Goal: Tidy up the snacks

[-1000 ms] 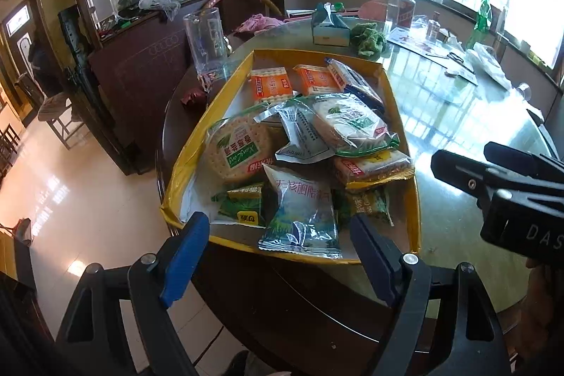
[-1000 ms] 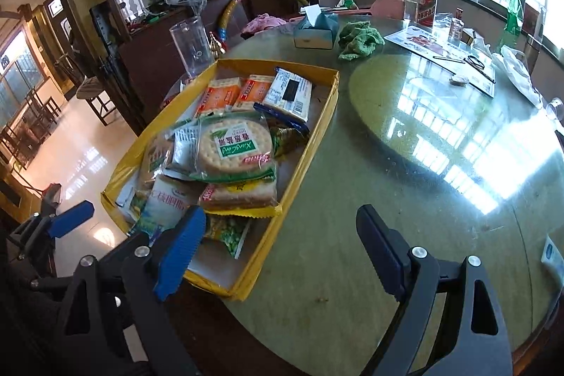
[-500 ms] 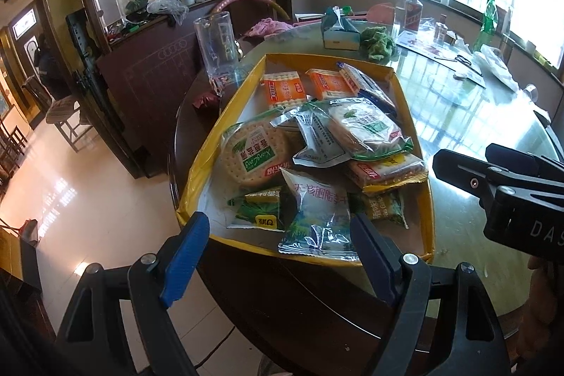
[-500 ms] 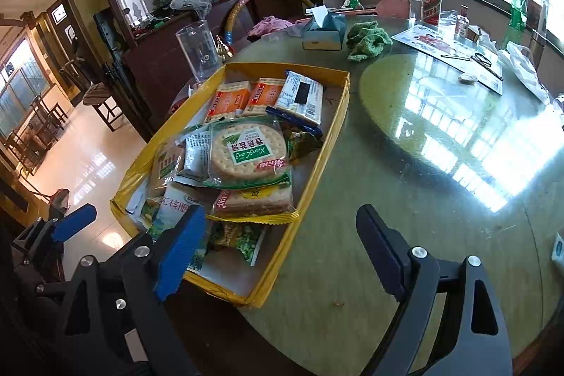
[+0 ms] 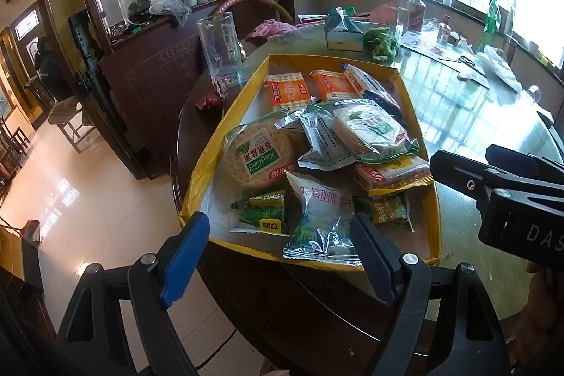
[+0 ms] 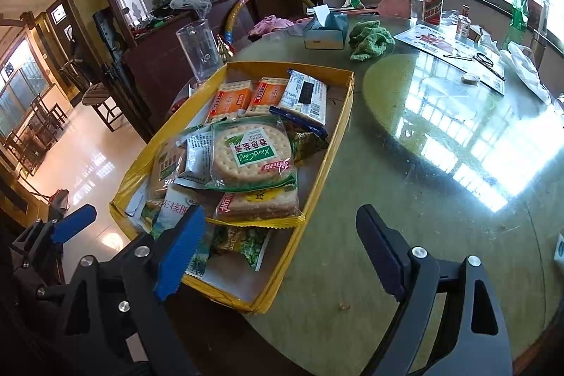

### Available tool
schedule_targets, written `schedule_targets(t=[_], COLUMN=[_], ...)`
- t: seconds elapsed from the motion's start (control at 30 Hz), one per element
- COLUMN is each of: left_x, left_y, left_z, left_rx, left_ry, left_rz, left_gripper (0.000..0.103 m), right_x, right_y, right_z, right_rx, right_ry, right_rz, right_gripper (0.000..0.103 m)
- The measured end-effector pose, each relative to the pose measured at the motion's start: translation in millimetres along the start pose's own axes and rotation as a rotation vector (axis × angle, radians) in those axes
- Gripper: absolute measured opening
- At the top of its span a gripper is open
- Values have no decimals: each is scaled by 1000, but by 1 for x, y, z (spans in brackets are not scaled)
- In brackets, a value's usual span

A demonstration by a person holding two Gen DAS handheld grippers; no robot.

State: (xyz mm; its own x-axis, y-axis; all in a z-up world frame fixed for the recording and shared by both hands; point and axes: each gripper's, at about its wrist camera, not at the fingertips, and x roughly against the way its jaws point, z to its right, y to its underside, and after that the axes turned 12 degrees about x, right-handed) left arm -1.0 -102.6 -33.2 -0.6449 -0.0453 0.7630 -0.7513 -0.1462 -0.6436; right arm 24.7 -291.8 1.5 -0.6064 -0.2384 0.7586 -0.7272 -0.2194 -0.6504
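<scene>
Round cracker pack (image 6: 252, 154) label reads "XiangLong".

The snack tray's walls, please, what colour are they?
Yellow; the tray shows best in the right wrist view.

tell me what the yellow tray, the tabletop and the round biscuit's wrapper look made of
Yellow tray: likely thin card, glossy yellow skin; its rim is creased and wavy.
Tabletop: glass or polished stone, can't tell; it mirrors the windows.
Round biscuit's wrapper: clear shiny plastic film, crinkled, biscuit visible through it.
</scene>
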Motion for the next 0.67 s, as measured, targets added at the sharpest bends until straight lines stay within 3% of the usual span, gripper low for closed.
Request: schedule_targets(t=[0.67], left_x=[3], left_y=[-2], left_z=[3], left_rx=[2], left_ry=[-17], left_rz=[20], left_gripper=[82], right_x=[0], right_y=[-2], right_z=[-3], right_rx=[12], right_ry=[1], right_rz=[8], right_gripper=[87])
